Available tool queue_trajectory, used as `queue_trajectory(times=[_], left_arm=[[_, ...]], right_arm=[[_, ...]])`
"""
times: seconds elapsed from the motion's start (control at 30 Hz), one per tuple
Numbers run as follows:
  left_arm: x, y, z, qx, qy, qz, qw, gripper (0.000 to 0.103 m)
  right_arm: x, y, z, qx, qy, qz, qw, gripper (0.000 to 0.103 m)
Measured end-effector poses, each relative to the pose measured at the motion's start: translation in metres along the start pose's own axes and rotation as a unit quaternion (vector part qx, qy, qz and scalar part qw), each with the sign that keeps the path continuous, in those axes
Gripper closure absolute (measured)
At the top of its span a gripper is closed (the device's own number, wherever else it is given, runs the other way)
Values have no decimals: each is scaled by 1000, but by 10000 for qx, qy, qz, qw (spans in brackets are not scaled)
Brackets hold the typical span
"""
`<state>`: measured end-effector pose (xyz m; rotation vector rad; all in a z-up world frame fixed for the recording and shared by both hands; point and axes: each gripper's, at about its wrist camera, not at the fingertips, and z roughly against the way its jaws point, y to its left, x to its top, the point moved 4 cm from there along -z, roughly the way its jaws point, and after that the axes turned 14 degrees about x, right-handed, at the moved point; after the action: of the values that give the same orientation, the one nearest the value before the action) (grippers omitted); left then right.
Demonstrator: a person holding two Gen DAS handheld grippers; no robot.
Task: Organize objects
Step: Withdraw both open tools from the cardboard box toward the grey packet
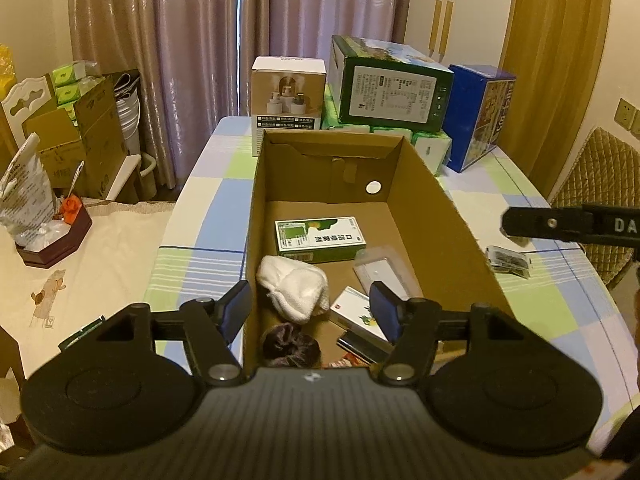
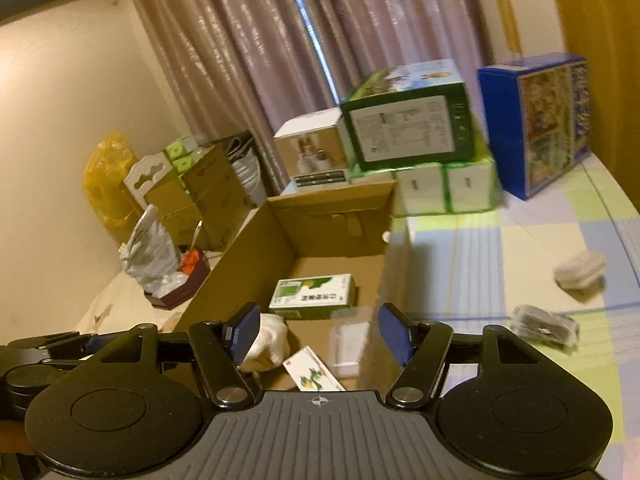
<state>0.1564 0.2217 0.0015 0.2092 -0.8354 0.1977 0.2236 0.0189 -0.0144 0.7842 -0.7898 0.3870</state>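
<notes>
Several items are already lying inside the cardboard box (image 1: 440,208): a green carton (image 1: 320,238), a white cloth (image 1: 294,288), a clear plastic case (image 1: 384,268), a small white-and-green packet (image 1: 356,312) and a dark bundle (image 1: 290,346); two things are still waiting on the desk (image 2: 480,260) to the right of the box, a dark packet (image 2: 546,326) and a pale lidded container (image 2: 580,270); the left tool (image 1: 310,306) is hovering over the box's near end, spread wide and holding nothing; the right tool (image 2: 316,330) is likewise gaping and carrying nothing, so the job is looking mostly done.
</notes>
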Motion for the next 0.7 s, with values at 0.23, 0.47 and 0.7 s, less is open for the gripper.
queue_trajectory(times=[0.23, 0.47, 0.7], left_arm=[[-10, -12, 28, -87, -3, 64, 9999, 33], [-19, -27, 60, -189, -72, 137, 9997, 23], [-29, -46, 85, -343, -104, 113, 9993, 9]], right_arm=[[-18, 3, 44, -140, -81, -162, 9997, 18], [-30, 6, 89, -325, -206, -222, 9990, 7], [-42, 1, 128, -455, -254, -364, 9980, 2]])
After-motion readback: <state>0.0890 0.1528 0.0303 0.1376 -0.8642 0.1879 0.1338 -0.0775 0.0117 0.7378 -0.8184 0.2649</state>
